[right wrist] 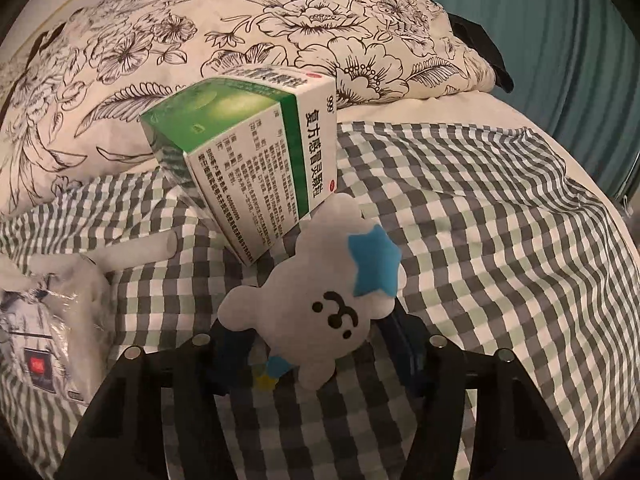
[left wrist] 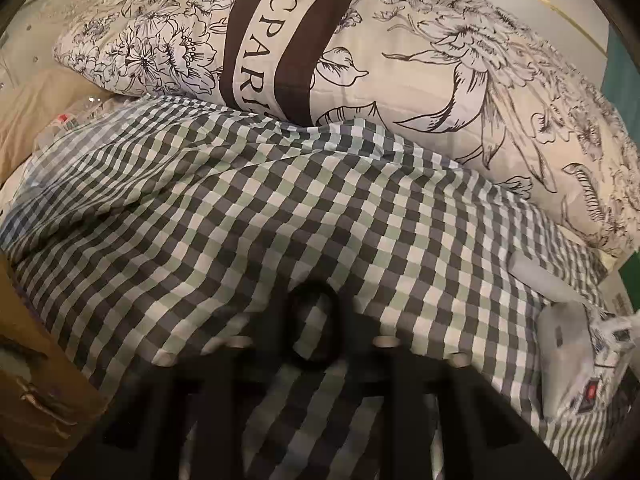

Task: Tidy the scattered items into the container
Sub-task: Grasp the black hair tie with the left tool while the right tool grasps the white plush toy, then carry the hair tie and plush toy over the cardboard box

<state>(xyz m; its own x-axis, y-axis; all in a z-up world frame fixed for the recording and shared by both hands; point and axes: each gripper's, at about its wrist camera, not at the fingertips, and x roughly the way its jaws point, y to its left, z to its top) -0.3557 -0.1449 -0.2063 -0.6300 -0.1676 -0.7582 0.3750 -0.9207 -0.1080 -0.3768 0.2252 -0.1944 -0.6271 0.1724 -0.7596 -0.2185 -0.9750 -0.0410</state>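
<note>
The right gripper point(right wrist: 316, 354) brackets a flat felt bear point(right wrist: 320, 312), pads seemingly not pressing yet, lined up to pinch it. Just beyond, a glossy green-and-white medicine box point(right wrist: 256, 164) tilts against the floral pillow point(right wrist: 120, 80). The left gripper point(left wrist: 316, 330) is closed on rumpled checked cloth point(left wrist: 240, 200). No container is recognisable.

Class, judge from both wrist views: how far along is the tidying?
Done: nothing visibly stowed; no container clearly shows. In hand: left gripper shut on a black loop; plush bear lies between the right gripper's jaws, grip unclear. Left: medicine box and tissue pack on the checked cover.
</note>
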